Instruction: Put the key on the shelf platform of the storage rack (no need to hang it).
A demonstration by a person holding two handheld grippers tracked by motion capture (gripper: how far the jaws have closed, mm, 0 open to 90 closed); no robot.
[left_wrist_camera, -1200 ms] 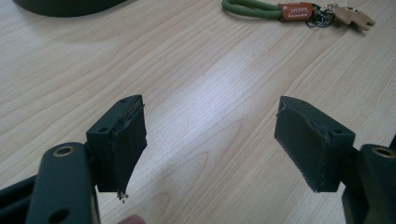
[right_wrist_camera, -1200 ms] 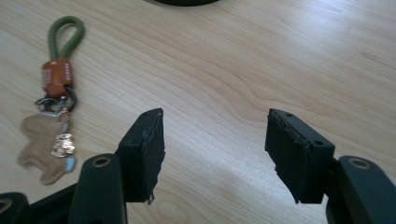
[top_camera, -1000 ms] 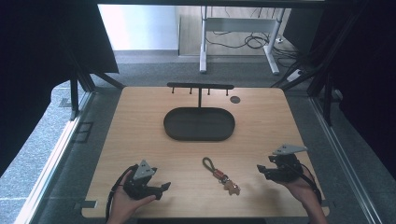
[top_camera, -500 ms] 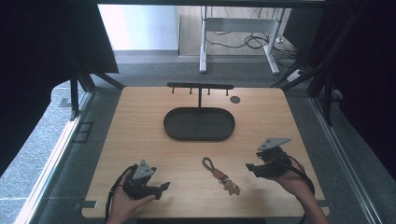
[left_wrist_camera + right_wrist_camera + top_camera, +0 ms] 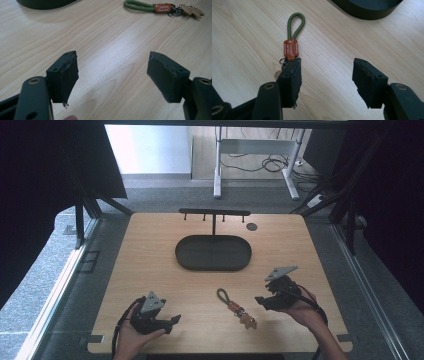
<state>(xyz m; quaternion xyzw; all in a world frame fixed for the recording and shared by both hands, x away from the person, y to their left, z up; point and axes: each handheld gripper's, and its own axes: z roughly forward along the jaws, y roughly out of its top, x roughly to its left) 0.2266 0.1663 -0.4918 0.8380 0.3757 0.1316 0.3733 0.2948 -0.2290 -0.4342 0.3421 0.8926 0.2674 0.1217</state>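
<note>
Since the earlier frames the right tool [image 5: 261, 299] has slid inward and down toward the keychain [image 5: 236, 308], while the left tool [image 5: 174, 320] sits where it was. Left side: the left tool rests low at the near edge of the pale wood-grain counter [image 5: 150, 250], held in a hand [image 5: 131, 338]; in its own view the jaws stand wide apart, nothing between them, the rubbery black pads [image 5: 68, 77] frayed at the edges. Centre: a dark oval tray [image 5: 213, 253] with a low matte rim, and behind it a thin black rack [image 5: 214, 212] with small pegs. Nearer, the keychain lies flat on the counter: an olive cord loop, an orange-brown leather tab, metal rings, a small tan wooden charm. Right side: the right tool hovers just beside the keychain, jaws spread, gripping nothing; in its own view one jaw overlaps the ring end.
</note>
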